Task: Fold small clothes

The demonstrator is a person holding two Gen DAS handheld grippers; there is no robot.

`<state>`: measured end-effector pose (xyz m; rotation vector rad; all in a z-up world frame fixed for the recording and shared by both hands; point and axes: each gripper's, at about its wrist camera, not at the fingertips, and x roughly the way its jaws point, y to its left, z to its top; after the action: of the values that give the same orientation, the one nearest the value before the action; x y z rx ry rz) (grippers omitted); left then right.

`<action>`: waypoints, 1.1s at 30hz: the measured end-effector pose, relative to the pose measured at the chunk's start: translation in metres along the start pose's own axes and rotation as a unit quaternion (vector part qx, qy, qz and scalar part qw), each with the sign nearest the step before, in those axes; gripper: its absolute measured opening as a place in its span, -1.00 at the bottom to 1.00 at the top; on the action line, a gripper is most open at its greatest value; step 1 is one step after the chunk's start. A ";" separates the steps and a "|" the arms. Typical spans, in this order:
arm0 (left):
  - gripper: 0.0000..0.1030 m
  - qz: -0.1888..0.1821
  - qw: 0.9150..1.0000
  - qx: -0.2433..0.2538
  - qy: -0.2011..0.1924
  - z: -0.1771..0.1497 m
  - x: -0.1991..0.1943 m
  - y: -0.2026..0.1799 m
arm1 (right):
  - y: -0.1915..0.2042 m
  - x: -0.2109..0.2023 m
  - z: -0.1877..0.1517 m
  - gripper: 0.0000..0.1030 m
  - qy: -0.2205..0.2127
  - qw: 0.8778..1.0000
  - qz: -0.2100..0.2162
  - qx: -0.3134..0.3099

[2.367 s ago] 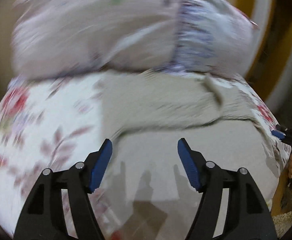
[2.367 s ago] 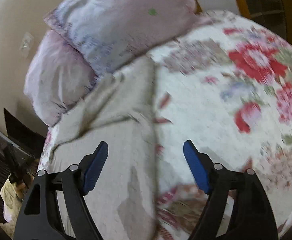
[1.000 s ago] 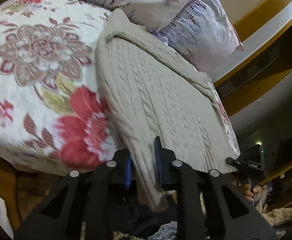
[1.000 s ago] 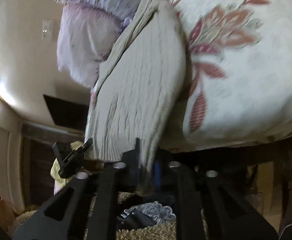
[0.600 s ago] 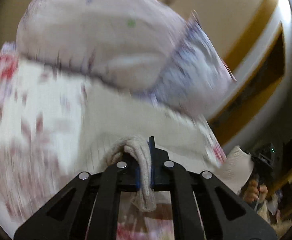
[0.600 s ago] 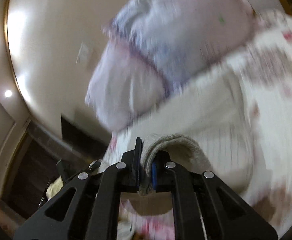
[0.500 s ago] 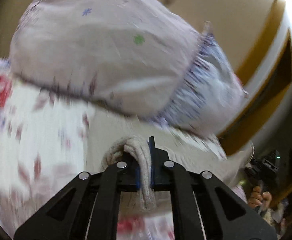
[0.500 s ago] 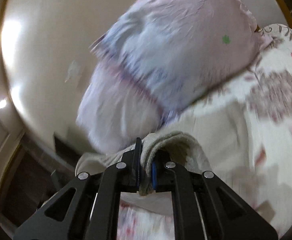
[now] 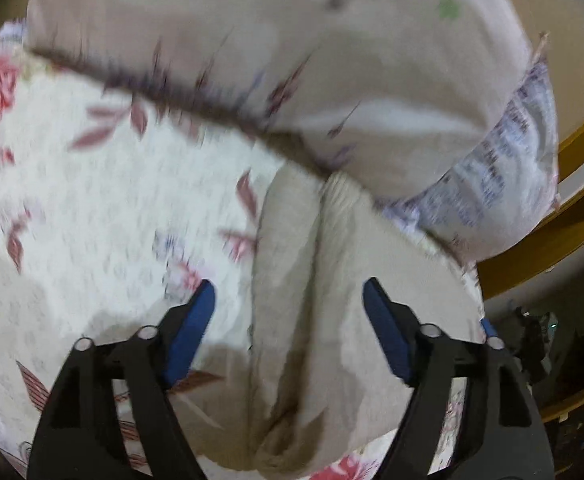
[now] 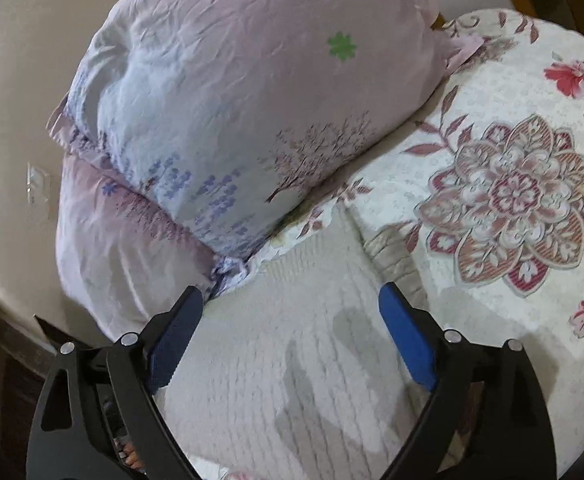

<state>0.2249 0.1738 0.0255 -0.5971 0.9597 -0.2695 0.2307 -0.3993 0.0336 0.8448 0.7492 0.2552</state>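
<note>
A cream cable-knit sweater (image 9: pixel 332 320) lies folded on the floral bedspread (image 9: pixel 91 220), its far edge close to the pillows. My left gripper (image 9: pixel 287 300) is open and empty, just above the sweater's left side. In the right wrist view the sweater (image 10: pixel 292 340) lies below my right gripper (image 10: pixel 289 308), which is open and empty above it. A ribbed edge of the sweater (image 10: pixel 392 256) shows at its right side.
Two lilac floral pillows (image 10: pixel 231 100) are stacked at the head of the bed, also seen in the left wrist view (image 9: pixel 332 60). The flowered bedspread (image 10: pixel 512 200) spreads to the right. A wooden frame (image 9: pixel 572 220) runs at the right.
Both grippers were shut on the sweater's hem and carried it up toward the pillows. Now both have opened and let go, and the sweater lies folded on the bed.
</note>
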 end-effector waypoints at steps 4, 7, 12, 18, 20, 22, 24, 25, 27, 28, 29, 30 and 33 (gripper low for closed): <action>0.31 -0.023 1.000 0.004 -0.002 -0.009 0.010 -0.008 | -0.003 0.002 -0.008 0.78 0.027 0.999 0.016 0.007; 0.27 -0.010 1.000 0.025 -0.008 -0.012 0.023 -0.019 | -0.001 0.001 -0.014 0.78 0.036 0.999 0.019 0.000; -0.04 0.015 0.999 -0.045 -0.012 0.006 0.035 -0.019 | -0.005 -0.010 -0.018 0.78 0.036 0.999 0.031 -0.004; -0.68 -0.053 0.988 -0.143 0.005 0.004 0.039 0.010 | -0.009 -0.020 -0.022 0.78 0.036 0.998 0.041 -0.015; -0.72 -0.086 0.984 -0.157 -0.010 0.002 0.032 0.002 | -0.012 -0.025 -0.020 0.78 0.030 0.999 0.043 -0.011; -0.74 -0.153 0.976 -0.154 -0.019 0.002 0.029 -0.024 | -0.013 -0.031 -0.019 0.78 0.023 0.999 0.047 -0.011; -0.74 -0.191 0.973 -0.129 -0.024 0.002 0.027 -0.057 | -0.011 -0.040 -0.016 0.78 0.011 0.999 0.044 -0.024; -0.74 -0.226 0.967 -0.115 -0.021 0.001 0.033 -0.086 | -0.009 -0.045 -0.014 0.78 0.001 0.999 0.038 -0.035; -0.74 -0.299 0.948 -0.111 0.005 -0.004 0.061 -0.141 | -0.007 -0.052 -0.010 0.78 -0.013 0.998 0.034 -0.043; -0.73 -0.320 0.941 -0.113 0.016 -0.007 0.074 -0.158 | -0.008 -0.056 -0.006 0.78 -0.020 0.998 0.037 -0.038; -0.68 -0.368 0.920 -0.126 0.050 -0.015 0.106 -0.190 | -0.010 -0.058 -0.003 0.78 -0.025 0.998 0.039 -0.032; -0.62 -0.408 0.896 -0.150 0.088 -0.024 0.134 -0.212 | -0.011 -0.060 0.001 0.78 -0.029 0.998 0.039 -0.027; -0.47 -0.466 0.847 -0.176 0.186 -0.046 0.193 -0.260 | -0.021 -0.057 0.013 0.82 -0.027 0.999 0.031 -0.006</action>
<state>0.3053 -0.1434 0.0254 -1.3798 1.0335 -1.1298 0.1972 -0.4485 0.0519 0.8607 0.6718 0.2917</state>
